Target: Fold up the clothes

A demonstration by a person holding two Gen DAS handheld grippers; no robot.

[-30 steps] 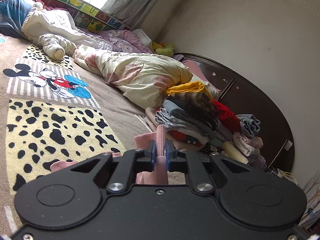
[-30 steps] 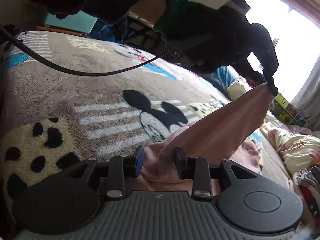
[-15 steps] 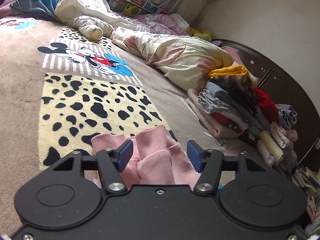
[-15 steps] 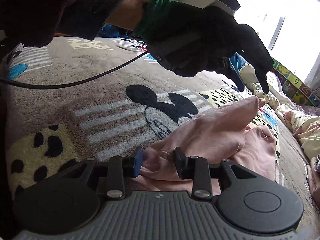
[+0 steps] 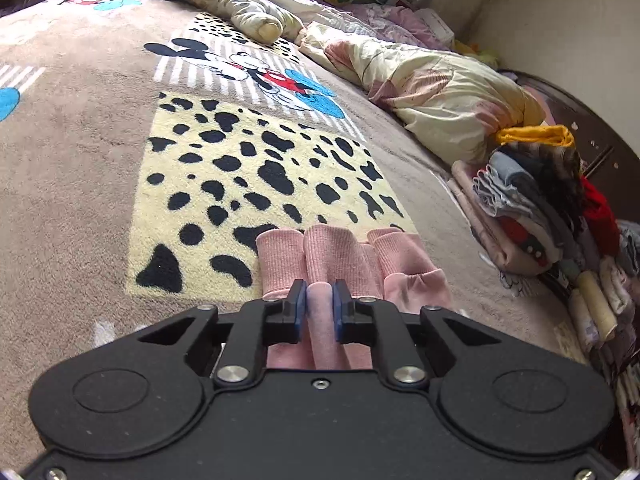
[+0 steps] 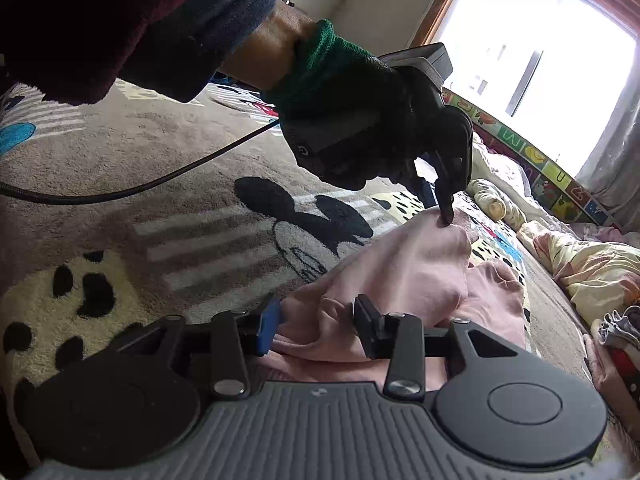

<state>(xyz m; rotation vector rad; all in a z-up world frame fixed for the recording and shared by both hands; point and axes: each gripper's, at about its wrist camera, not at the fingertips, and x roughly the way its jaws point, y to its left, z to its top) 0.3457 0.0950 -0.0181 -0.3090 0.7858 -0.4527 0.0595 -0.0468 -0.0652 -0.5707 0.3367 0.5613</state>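
A pink garment (image 5: 348,264) lies on the Mickey Mouse blanket (image 5: 100,168). In the left wrist view my left gripper (image 5: 319,308) is shut on a fold of the pink cloth, with the ribbed cuffs just beyond the fingertips. In the right wrist view the pink garment (image 6: 404,276) is bunched in front of my right gripper (image 6: 316,324), whose jaws stand apart around a fold of it without pinching. The left gripper (image 6: 446,216) shows there too, held by a gloved hand, pinching the garment's far part.
A stack of folded clothes (image 5: 536,204) stands at the bed's right edge by a dark wooden footboard (image 5: 600,148). A crumpled quilt (image 5: 436,88) and pillows (image 5: 256,20) lie further back. A black cable (image 6: 120,192) trails over the blanket.
The left gripper let go of the raised pink cloth, came down with it to the blanket, then shut again on a fold near the cuffs. The right gripper has stayed open by the garment.
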